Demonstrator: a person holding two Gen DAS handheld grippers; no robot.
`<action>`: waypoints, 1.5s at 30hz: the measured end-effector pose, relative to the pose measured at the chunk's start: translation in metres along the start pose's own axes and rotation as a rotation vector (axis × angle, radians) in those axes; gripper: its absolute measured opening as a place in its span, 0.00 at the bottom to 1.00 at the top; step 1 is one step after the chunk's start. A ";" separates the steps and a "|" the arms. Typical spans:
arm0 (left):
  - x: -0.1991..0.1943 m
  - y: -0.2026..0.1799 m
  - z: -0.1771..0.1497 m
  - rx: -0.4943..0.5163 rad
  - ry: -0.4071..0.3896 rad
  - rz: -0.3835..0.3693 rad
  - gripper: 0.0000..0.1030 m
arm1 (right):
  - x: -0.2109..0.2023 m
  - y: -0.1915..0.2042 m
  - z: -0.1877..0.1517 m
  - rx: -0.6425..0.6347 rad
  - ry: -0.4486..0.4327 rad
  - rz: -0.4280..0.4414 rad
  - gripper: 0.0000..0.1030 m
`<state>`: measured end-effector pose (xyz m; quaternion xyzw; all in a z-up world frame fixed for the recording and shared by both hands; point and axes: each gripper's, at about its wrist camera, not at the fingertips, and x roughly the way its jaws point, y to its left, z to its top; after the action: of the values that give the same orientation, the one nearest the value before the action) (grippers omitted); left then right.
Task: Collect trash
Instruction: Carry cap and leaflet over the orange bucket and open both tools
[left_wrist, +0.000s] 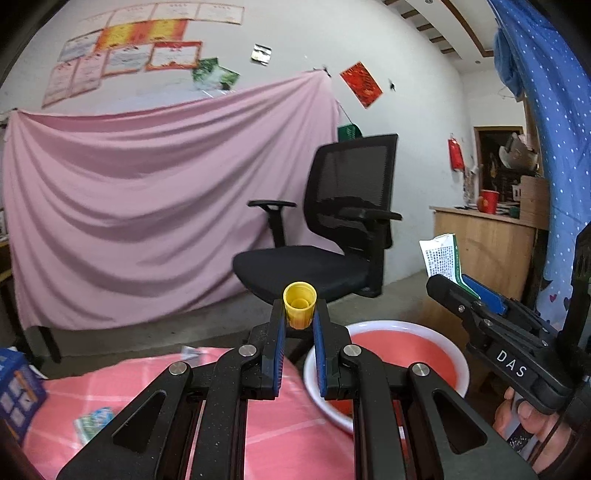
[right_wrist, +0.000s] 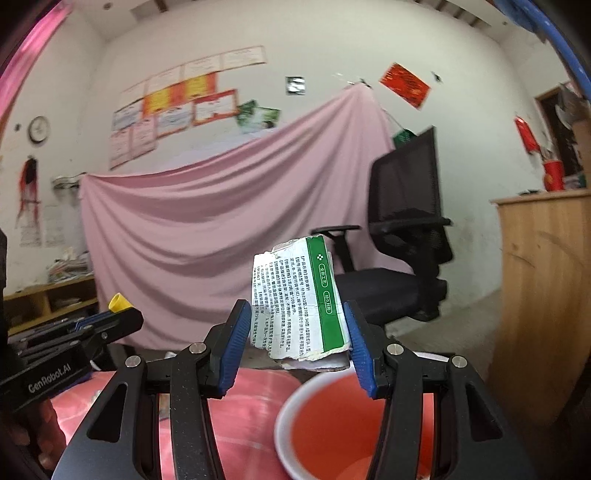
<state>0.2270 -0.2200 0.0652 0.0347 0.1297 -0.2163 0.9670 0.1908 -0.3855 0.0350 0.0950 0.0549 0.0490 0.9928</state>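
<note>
My left camera looks forward along my left gripper (left_wrist: 299, 314), nearly level, close above the pink cloth (left_wrist: 147, 387) and the red basin (left_wrist: 402, 354). My right camera looks along my right gripper (right_wrist: 295, 325), also close. Both views share the basin, the black chair (left_wrist: 332, 229) and the pink sheet (left_wrist: 147, 206).

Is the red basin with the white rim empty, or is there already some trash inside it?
Cannot tell fully. The part of the red basin that shows looks bare, but the right gripper and left gripper hide much of it.
</note>
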 end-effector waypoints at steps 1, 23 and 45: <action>0.009 -0.004 0.001 -0.004 0.014 -0.013 0.11 | 0.001 -0.004 -0.001 0.007 0.008 -0.012 0.48; 0.110 -0.033 -0.029 -0.062 0.360 -0.142 0.11 | 0.036 -0.061 -0.030 0.114 0.285 -0.127 0.48; 0.102 -0.001 -0.034 -0.176 0.397 -0.070 0.40 | 0.046 -0.067 -0.038 0.130 0.366 -0.163 0.58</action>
<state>0.3074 -0.2589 0.0051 -0.0123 0.3369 -0.2265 0.9138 0.2381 -0.4394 -0.0197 0.1437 0.2449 -0.0185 0.9587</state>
